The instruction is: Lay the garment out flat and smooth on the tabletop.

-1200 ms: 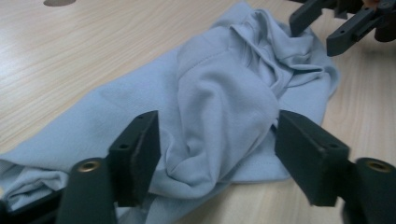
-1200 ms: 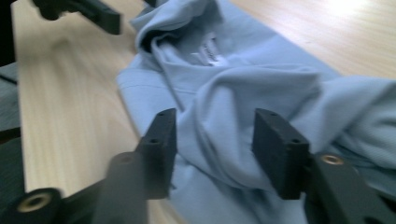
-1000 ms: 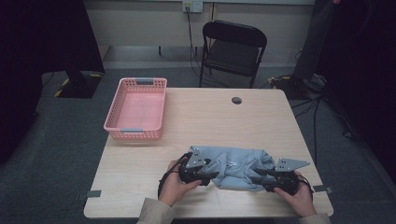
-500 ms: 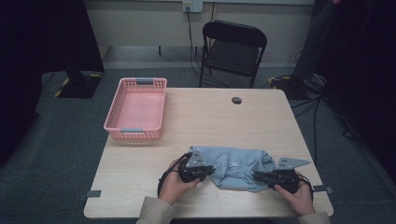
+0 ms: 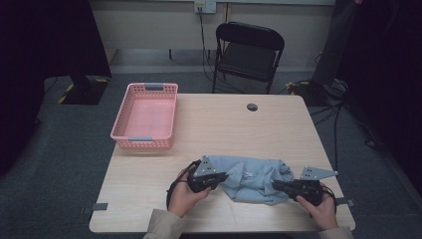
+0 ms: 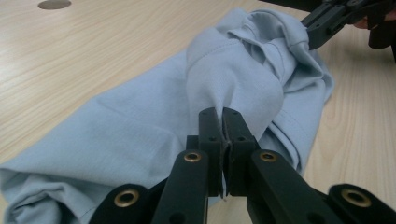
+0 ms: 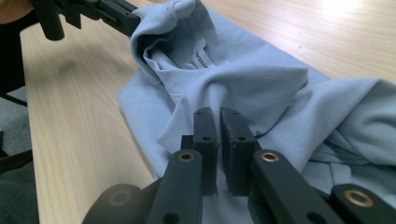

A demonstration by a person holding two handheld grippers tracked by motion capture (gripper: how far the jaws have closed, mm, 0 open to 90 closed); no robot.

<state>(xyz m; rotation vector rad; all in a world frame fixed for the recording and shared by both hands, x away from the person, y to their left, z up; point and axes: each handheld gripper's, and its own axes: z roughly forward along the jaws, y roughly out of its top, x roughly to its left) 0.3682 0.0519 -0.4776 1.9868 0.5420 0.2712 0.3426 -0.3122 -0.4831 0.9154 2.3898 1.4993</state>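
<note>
The shirt point(image 5: 256, 178) had been bunched tighter since a second earlier, pinched by both the left gripper point(image 6: 219, 116) and right gripper point(image 7: 219, 116), jaws clamped; folding looked underway.

A light wooden table point(image 5: 209, 129) carries three things; a pink basket point(image 5: 146, 116) sits at its far left; a crumpled blue shirt point(image 5: 254, 178) lies near the front edge, right of the basket; a small dark disc point(image 5: 252, 107) lies well beyond the shirt.
</note>
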